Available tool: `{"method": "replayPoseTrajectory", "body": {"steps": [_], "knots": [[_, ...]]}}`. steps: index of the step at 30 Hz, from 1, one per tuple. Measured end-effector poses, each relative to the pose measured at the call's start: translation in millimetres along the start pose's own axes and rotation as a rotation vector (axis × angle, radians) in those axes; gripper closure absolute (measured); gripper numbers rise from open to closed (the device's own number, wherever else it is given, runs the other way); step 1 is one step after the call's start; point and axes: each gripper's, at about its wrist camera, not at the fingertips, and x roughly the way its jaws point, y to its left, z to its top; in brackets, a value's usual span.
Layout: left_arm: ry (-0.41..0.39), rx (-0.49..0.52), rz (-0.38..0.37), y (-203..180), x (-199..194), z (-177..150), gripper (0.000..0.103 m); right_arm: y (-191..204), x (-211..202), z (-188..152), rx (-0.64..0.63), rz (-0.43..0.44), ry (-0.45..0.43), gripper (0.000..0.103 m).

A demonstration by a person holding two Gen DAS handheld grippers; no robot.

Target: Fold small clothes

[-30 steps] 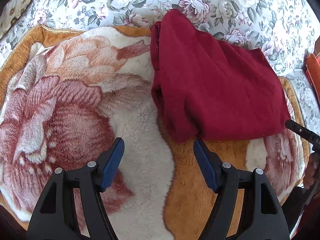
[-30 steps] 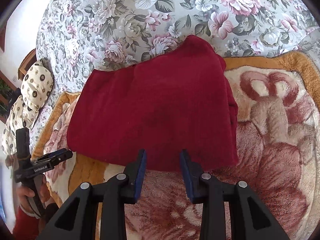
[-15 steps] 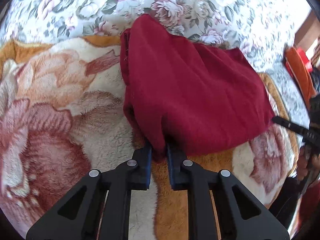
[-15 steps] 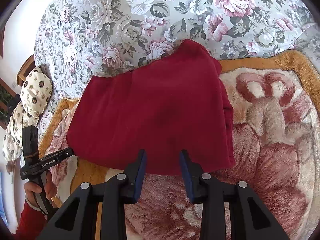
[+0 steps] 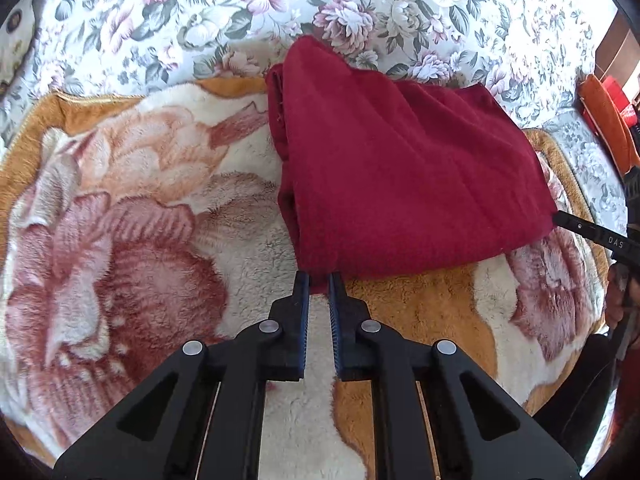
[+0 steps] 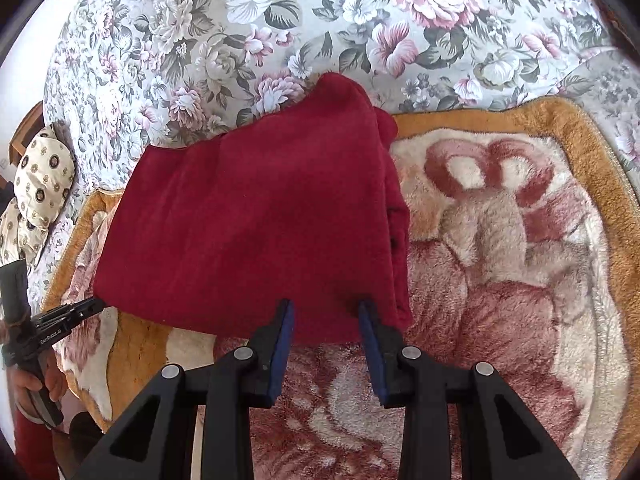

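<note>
Already folded into a thick layered rectangle, red garment (image 5: 400, 176) at upper centre of left wrist view, lying on plush flower blanket (image 5: 120, 240). Left gripper (image 5: 318, 282) pinched almost closed on near-left corner. Right gripper (image 6: 326, 312) spread partly open, straddling near-right edge, nothing gripped yet. Probably one more fold left. No containers visible.

Both wrist views closely share the red cloth (image 5: 400, 176), seemingly from opposite corners.
</note>
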Motion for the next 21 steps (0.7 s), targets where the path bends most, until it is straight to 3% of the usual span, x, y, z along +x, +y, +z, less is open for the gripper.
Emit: {"method": "replayPoseTrajectory", "body": {"steps": [4,6,8,11,14,16,21], "knots": [[-0.051,-0.003,0.011,-9.2,-24.0,2.0,0.093,-8.7,0.9,1.0,0.006,-0.090,-0.008,0.071],[-0.064,-0.007,0.002,-16.5,-29.8,5.5,0.072,-15.9,7.3,-2.5,0.031,-0.111,0.023,0.071],[-0.080,-0.019,-0.018,-21.5,-32.1,8.2,0.059,-24.3,5.7,-4.9,0.075,-0.039,0.034,0.071],[-0.088,-0.049,-0.037,-26.5,-26.7,14.0,0.057,-23.9,-7.0,-2.6,0.070,-0.022,-0.021,0.069],[-0.083,-0.093,-0.043,-29.1,-14.6,22.1,0.056,-24.5,-11.9,5.4,0.087,-0.017,-0.066,0.060],[-0.073,-0.121,-0.032,-29.9,-5.0,27.1,0.051,-26.7,-8.5,12.5,0.097,-0.017,-0.067,0.060],[-0.067,-0.180,-0.002,-22.0,14.9,37.7,0.051,-26.7,5.6,21.7,0.103,-0.003,-0.055,0.057]]}}
